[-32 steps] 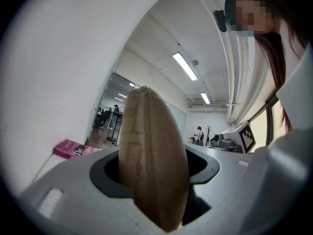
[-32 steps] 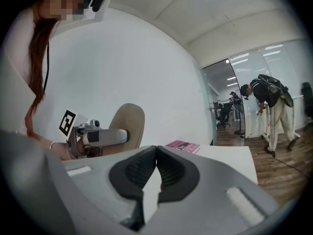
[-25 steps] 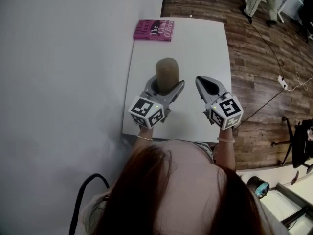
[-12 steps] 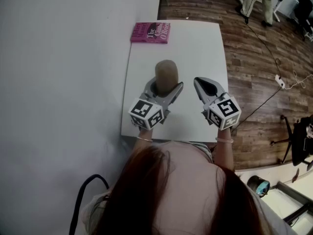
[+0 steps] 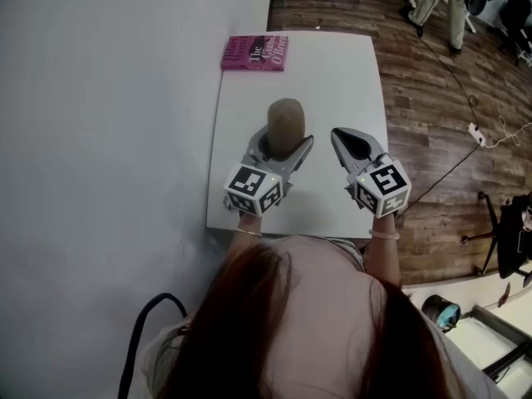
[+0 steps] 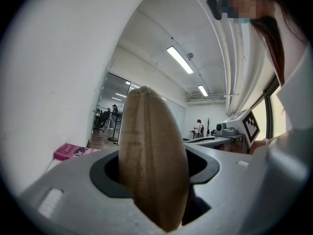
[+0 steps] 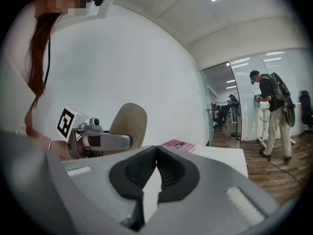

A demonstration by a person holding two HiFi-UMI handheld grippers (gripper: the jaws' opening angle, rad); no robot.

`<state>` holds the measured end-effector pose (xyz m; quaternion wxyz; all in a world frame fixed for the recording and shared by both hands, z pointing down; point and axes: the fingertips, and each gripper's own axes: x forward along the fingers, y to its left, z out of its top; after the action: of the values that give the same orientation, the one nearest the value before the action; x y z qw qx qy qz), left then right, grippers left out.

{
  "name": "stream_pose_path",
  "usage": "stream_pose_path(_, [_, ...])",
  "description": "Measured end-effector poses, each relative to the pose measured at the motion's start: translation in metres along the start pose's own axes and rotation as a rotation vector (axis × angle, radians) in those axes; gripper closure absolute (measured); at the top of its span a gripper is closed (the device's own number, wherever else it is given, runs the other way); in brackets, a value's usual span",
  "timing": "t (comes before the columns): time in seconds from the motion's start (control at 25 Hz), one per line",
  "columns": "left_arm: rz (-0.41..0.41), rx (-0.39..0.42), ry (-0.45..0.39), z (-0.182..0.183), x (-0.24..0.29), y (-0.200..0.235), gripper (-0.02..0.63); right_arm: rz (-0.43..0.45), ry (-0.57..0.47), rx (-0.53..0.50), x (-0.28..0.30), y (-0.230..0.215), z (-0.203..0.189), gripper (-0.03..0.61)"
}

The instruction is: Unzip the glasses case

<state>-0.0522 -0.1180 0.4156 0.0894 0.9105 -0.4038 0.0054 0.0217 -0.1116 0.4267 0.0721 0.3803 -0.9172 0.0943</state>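
Left gripper clamped on case – right gripper jaws together, empty. White table, pink book upper left – wood floor right.

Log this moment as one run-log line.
left tool: shut on glasses case | right tool: shut, empty | book: far table corner

White tbl: pink book far-L corner; tan glasses case upright, ctr.
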Motion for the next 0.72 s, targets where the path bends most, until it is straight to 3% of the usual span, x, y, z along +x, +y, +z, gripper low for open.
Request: stream_pose_path(0.72, [0.021,-0.005,0.025,-0.002,0.012,0.008,0.318,-0.011,0.005,0.019,-0.002,-0.012,-0.003,0.575])
